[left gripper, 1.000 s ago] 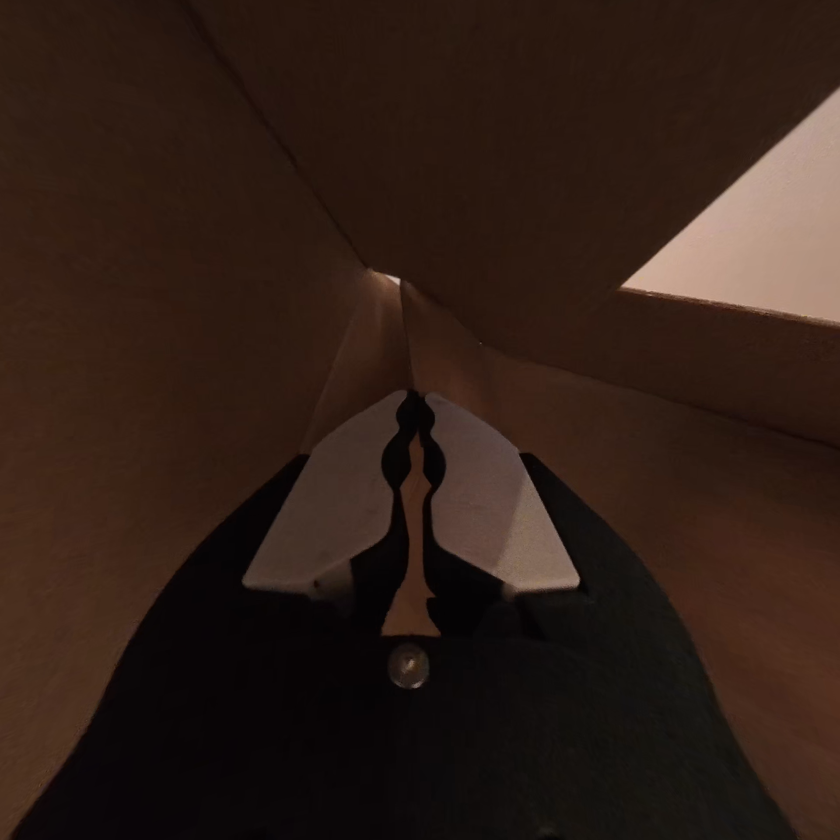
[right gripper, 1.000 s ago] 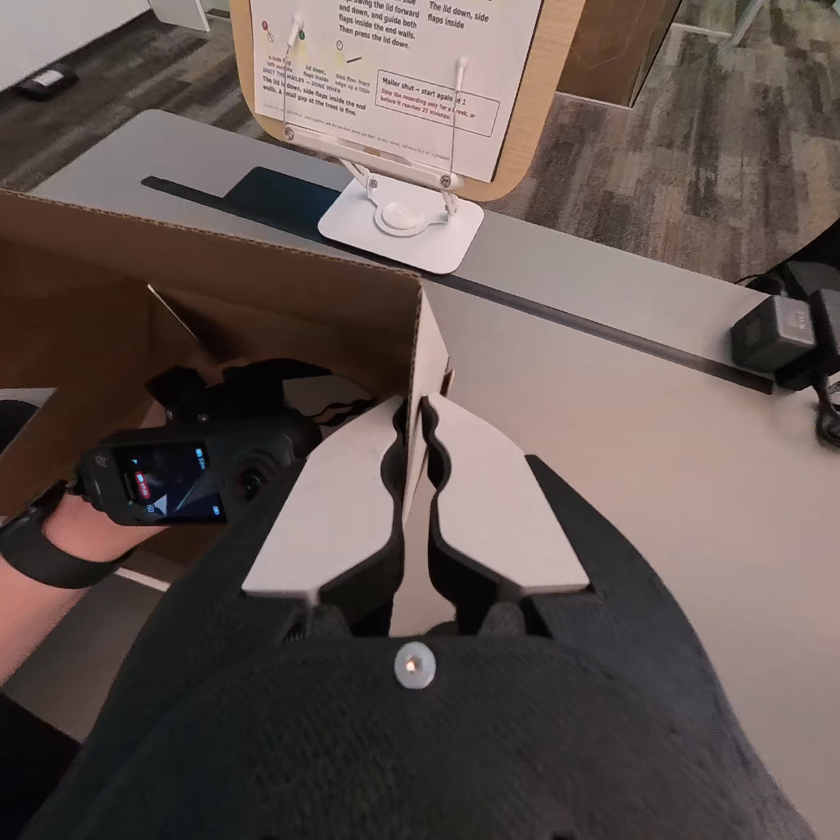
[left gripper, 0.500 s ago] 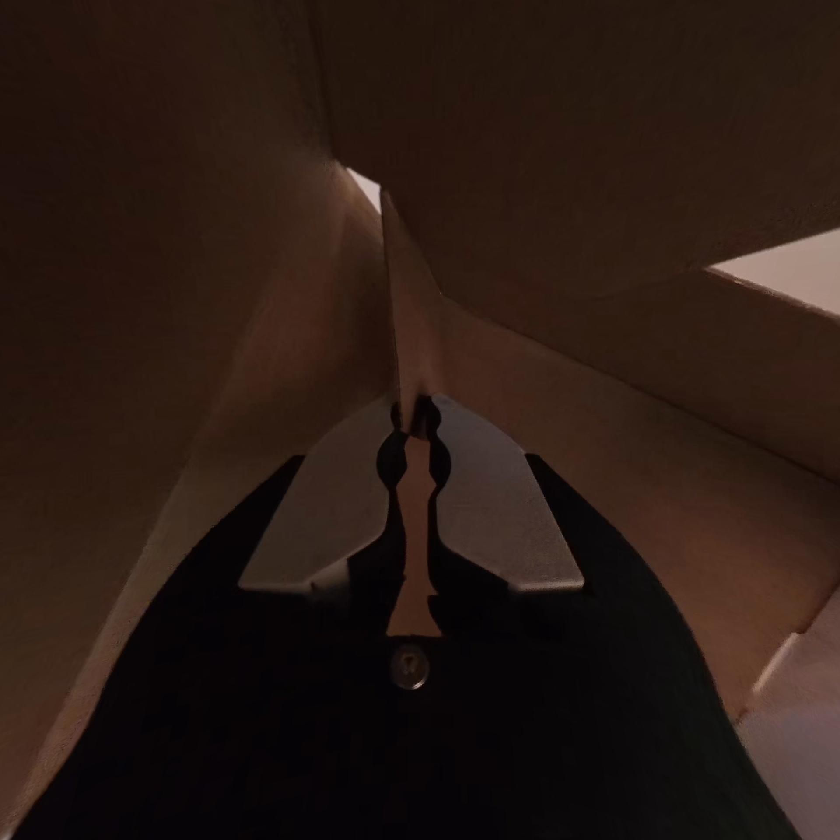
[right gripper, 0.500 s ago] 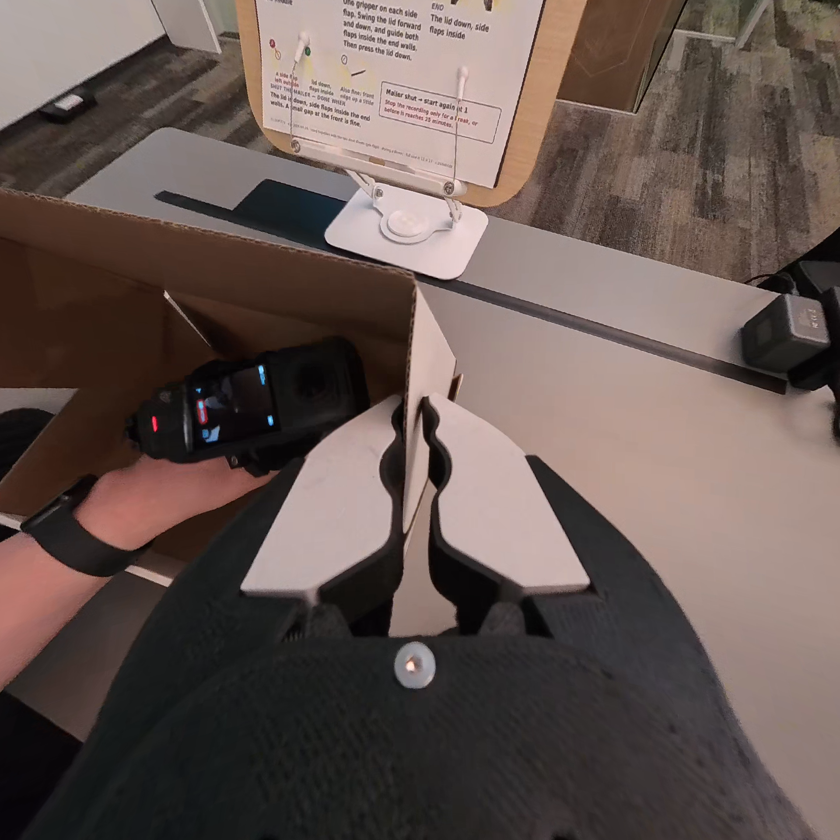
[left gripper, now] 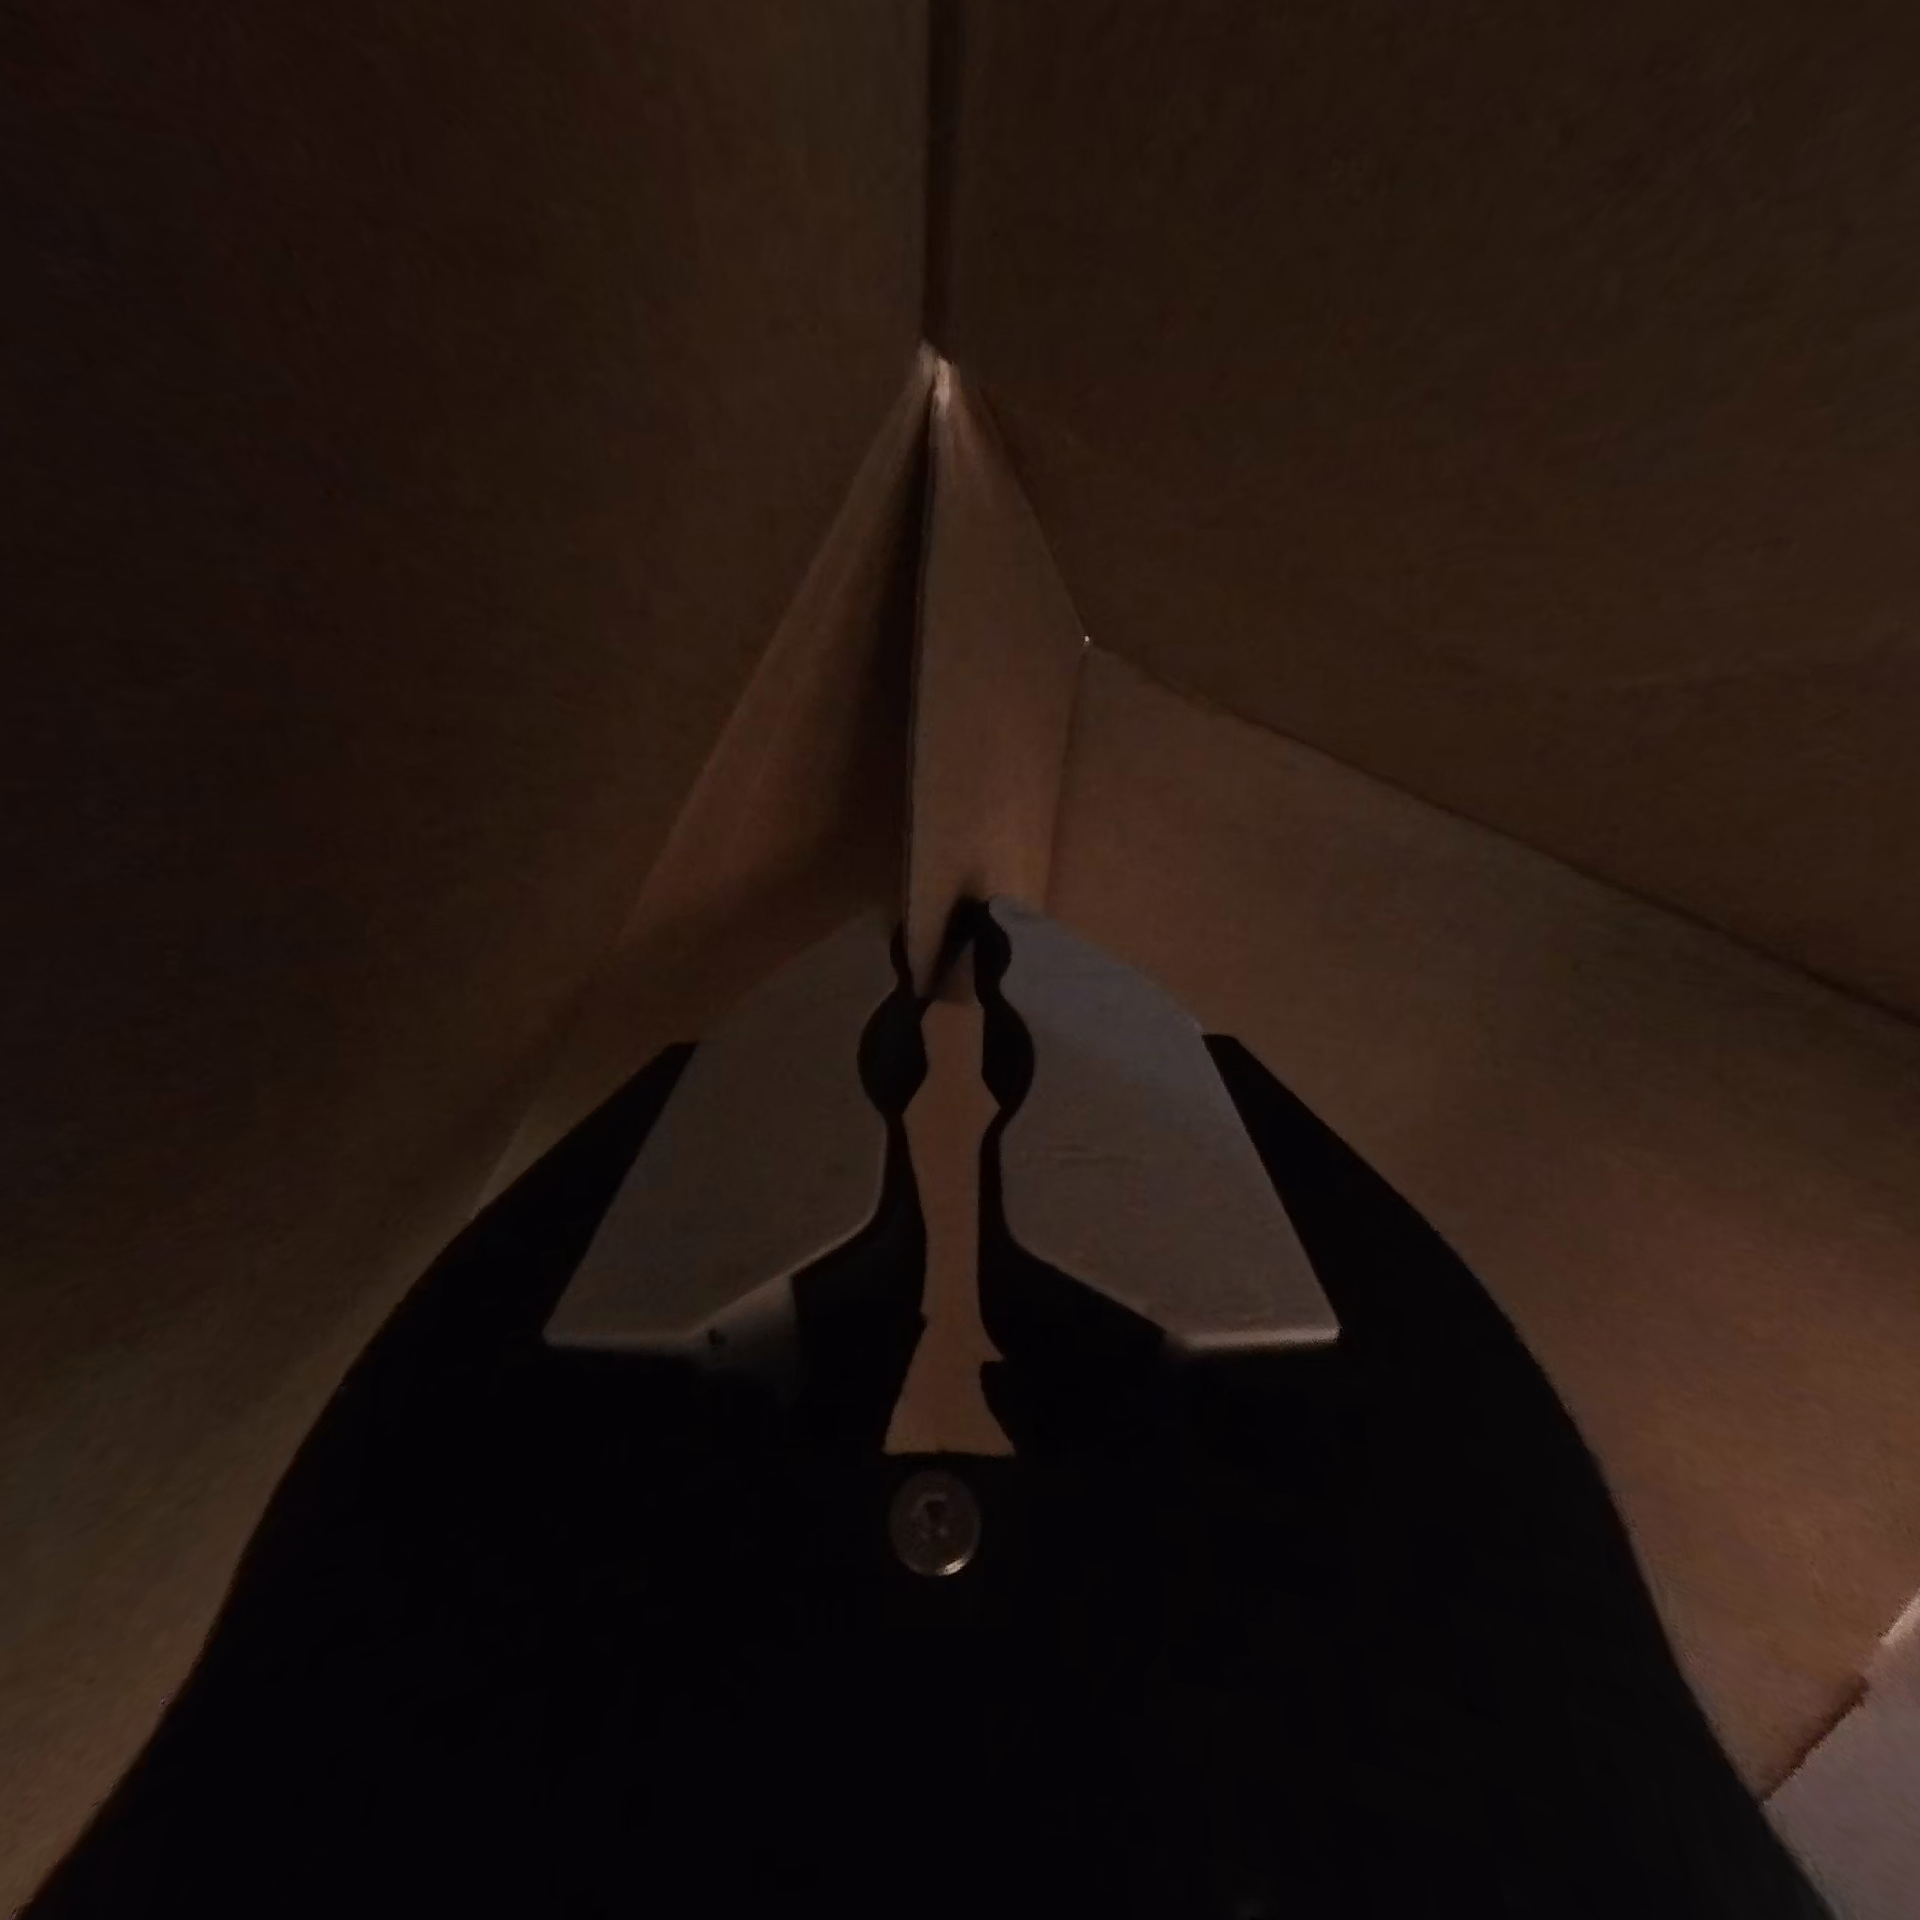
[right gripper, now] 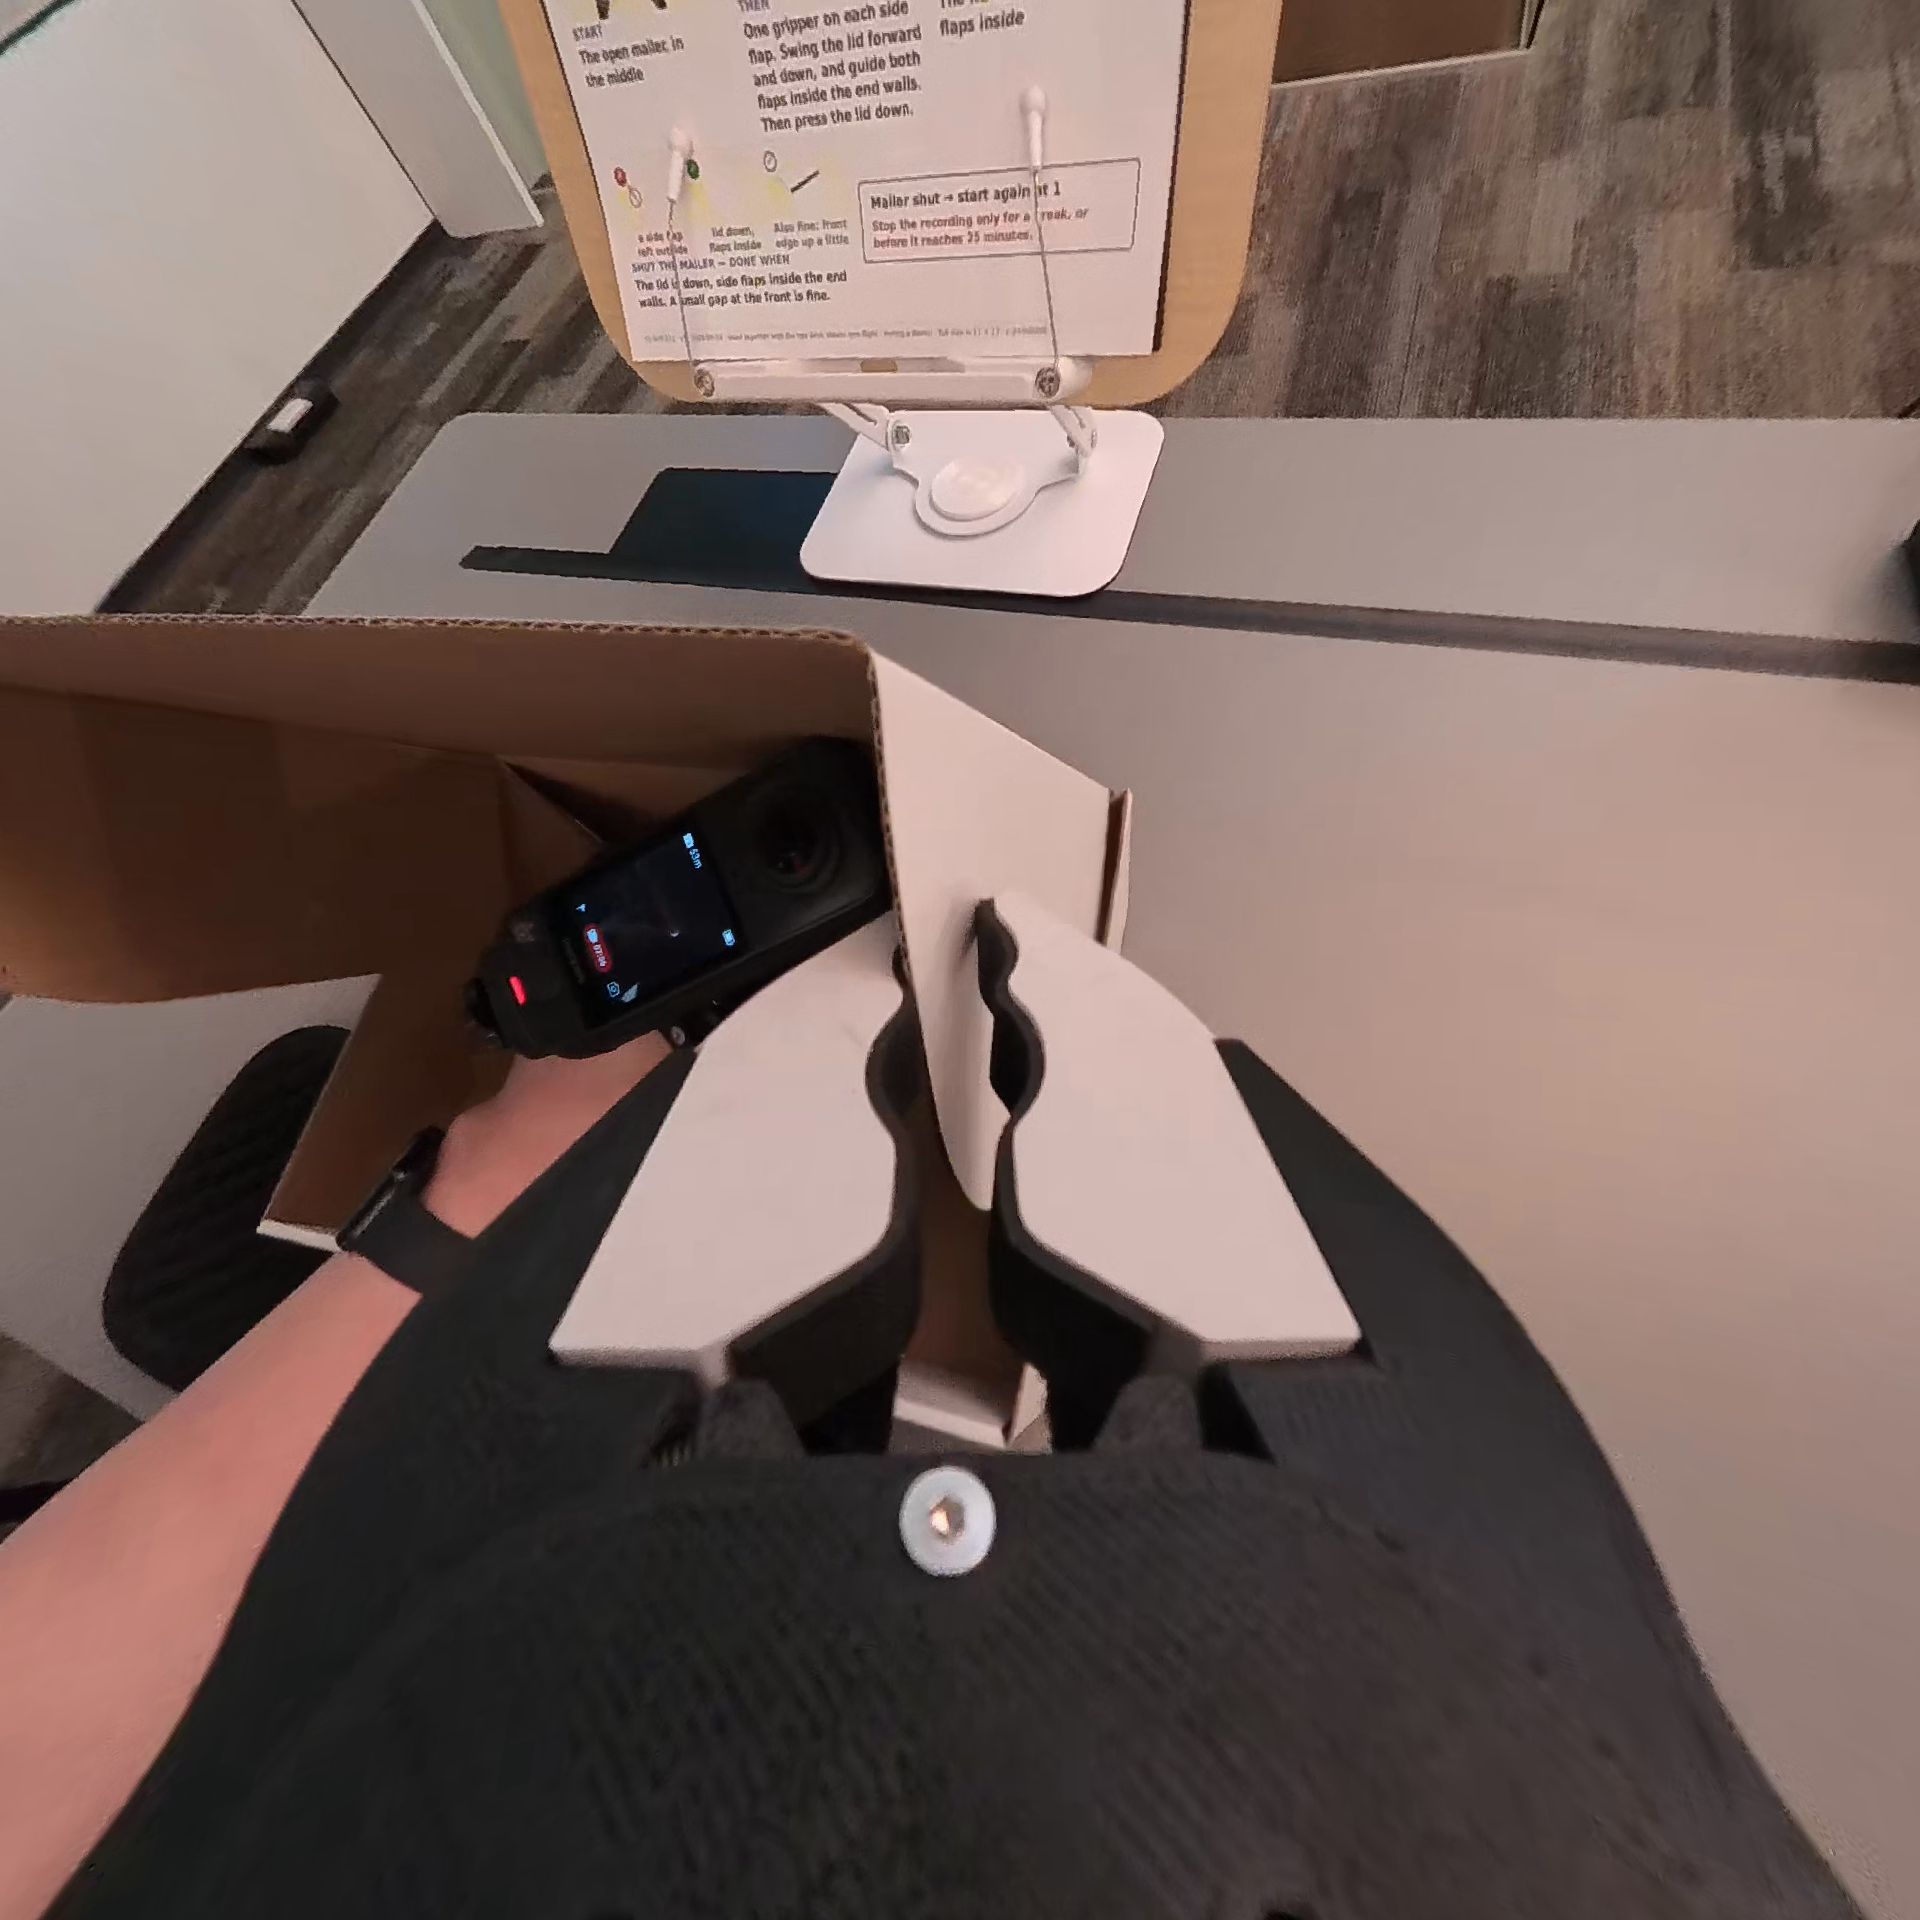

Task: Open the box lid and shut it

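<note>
A brown cardboard mailer box stands on the grey table (right gripper: pixel 1507 883), its lid (right gripper: pixel 260 810) tilted over the base. My right gripper (right gripper: pixel 940 945) is shut on the lid's white-faced right side flap (right gripper: pixel 987 800). In the right wrist view the camera on the left gripper (right gripper: pixel 686 914) and the hand holding it (right gripper: pixel 540 1122) sit under the lid. In the dark left wrist view my left gripper (left gripper: pixel 940 935) is shut on the thin edge of the left side flap (left gripper: pixel 982 748), with the lid panel (left gripper: pixel 1455 364) close overhead and cardboard on all sides.
A stand holding a printed sheet (right gripper: pixel 883 177) rests on a white base (right gripper: pixel 987 509) at the table's far edge, behind a black strip (right gripper: pixel 1455 629). A black chair seat (right gripper: pixel 208 1195) shows at lower left, below the box.
The lid has swung further over the box with both flaps held. The bright gap in the left wrist view has closed to darkness. The left gripper's camera has moved right, under the lid.
</note>
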The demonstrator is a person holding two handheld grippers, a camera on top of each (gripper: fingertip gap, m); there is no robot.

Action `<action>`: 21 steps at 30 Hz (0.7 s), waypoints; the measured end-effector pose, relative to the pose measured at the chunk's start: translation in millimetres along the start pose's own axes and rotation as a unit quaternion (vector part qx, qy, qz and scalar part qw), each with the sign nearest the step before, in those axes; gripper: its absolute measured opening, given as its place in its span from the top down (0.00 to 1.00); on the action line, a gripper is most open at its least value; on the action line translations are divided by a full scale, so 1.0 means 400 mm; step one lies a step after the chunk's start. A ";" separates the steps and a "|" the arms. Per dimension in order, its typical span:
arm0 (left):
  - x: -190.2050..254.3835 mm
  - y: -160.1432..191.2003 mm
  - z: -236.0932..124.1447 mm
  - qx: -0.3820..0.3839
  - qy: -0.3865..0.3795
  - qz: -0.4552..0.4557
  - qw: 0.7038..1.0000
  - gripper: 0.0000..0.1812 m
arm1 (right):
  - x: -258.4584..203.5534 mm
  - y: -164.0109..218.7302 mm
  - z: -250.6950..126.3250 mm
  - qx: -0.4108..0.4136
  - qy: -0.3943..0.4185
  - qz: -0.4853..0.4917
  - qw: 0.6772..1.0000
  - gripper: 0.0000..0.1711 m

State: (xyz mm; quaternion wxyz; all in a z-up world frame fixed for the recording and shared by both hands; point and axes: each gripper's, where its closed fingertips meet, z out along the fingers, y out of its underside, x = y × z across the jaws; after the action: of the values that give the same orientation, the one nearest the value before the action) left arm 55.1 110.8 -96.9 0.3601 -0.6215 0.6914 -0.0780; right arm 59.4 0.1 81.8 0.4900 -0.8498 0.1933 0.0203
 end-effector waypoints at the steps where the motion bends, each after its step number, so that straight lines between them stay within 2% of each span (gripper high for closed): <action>1: 0.001 0.000 0.001 0.001 0.000 0.008 1.000 0.97 | 0.000 0.005 0.000 0.001 0.003 0.000 1.000 0.95; 9: 0.025 -0.017 -0.007 0.028 0.026 0.033 0.999 0.95 | 0.012 0.045 0.014 -0.004 -0.016 0.024 1.000 0.94; 13: 0.009 -0.032 -0.027 0.040 -0.001 0.054 0.998 0.94 | 0.014 0.063 0.021 -0.002 -0.031 0.035 0.999 0.93; 16: -0.022 -0.063 -0.091 0.079 -0.039 0.062 0.994 0.90 | 0.014 0.065 0.021 -0.003 -0.033 0.034 0.999 0.92; 19: -0.005 -0.071 -0.170 0.104 -0.024 0.058 0.993 0.86 | 0.016 0.065 0.025 -0.006 -0.026 0.034 0.999 0.93; 21: 0.016 -0.065 -0.244 0.134 -0.015 0.035 0.990 0.86 | 0.018 0.076 0.028 -0.012 -0.020 0.030 0.999 0.93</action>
State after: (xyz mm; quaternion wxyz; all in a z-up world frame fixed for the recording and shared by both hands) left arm 18.3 66.2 -13.8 0.4532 -0.5439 0.6905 -0.1479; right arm 57.0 -6.3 49.4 0.4830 -0.8486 0.2089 0.0547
